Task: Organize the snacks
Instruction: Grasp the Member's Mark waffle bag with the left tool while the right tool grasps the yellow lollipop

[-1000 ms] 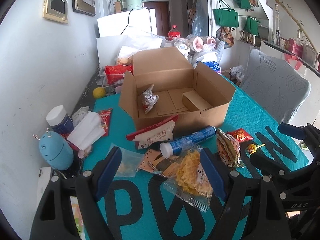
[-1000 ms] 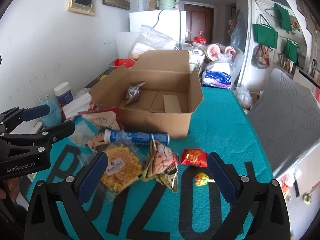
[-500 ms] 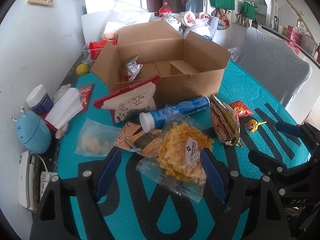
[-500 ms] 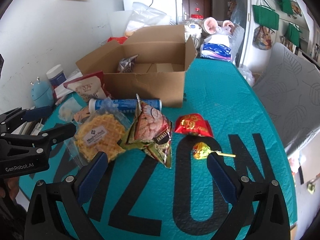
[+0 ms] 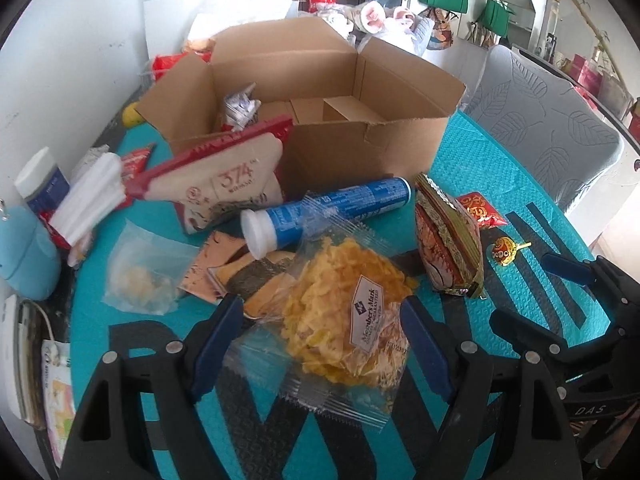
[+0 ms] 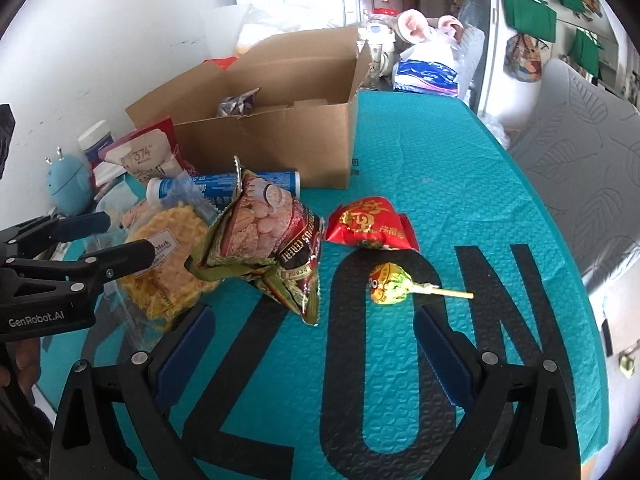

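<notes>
Waffle bag (image 5: 344,312) looks light, crinkly and brittle inside, so the left gripper (image 5: 320,340), jaws apart around it, should probably pinch the sealed edge.

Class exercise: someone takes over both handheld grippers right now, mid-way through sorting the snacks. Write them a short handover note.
Left gripper: open, jaws either side of the waffle packet, not pressing on it.
Right gripper: open, holds nothing, over the teal mat just short of the lollipop.
Cardboard box: open, one silver packet inside.
On the mat in front of the box: blue tube, white 374 pouch, cereal bag, red packet, clear bag.
Done: one packet boxed. Left: everything else.
</notes>
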Motion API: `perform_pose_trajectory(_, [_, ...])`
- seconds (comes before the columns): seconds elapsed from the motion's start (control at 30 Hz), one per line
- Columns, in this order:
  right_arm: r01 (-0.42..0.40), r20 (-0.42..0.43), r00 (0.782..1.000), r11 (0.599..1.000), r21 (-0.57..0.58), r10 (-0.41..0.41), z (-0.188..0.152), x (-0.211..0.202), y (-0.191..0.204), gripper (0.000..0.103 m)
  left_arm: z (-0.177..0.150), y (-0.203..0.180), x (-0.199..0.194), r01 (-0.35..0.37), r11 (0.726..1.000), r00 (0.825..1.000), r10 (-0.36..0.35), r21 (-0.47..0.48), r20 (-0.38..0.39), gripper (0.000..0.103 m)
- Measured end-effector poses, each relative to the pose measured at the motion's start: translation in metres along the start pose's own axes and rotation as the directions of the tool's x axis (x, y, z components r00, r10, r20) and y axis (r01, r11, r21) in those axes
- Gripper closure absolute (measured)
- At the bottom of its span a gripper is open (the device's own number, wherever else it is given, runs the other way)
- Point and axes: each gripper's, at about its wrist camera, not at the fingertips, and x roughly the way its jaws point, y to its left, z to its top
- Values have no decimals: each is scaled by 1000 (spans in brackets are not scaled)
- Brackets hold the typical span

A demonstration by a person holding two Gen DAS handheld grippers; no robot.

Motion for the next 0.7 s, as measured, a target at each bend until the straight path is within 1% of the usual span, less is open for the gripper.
perform_pose_trajectory(0.13, [-11, -9, 1000, 1000, 8, 11, 0, 4, -5, 2, 2, -7, 9, -2, 1000, 1000, 2, 19, -25, 22])
perform_pose_trajectory(0.23, [-14, -20, 1000, 1000, 18, 15, -1, 8, -10, 2, 2, -18, 19, -33, 997, 997, 37, 65, -61, 22])
perform_pose_trajectory(0.27, [-16, -24, 1000, 1000, 23, 17, -2, 10, -12, 2, 2, -21, 21, -36, 996, 997, 41, 76, -61, 21])
perform_pose_trajectory(0.37, [-19, -36, 999, 999, 36, 20, -3, 14, -17, 2, 3, -28, 25, -61, 994, 996, 67, 95, -62, 13])
perform_pose_trajectory(0.43, [-16, -42, 999, 999, 44, 18, -3, 15, -20, 2, 4, -32, 31, -72, 991, 994, 81, 109, -76, 5])
perform_pose_trajectory(0.5, [-15, -46, 999, 998, 53, 17, -3, 16, -24, 2, 3, -35, 35, -84, 990, 992, 94, 114, -85, 2])
perform_pose_trajectory(0.7, [-9, -47, 999, 998, 61, 12, -4, 16, -34, 2, -1, -43, 44, -102, 985, 990, 114, 141, -84, 0])
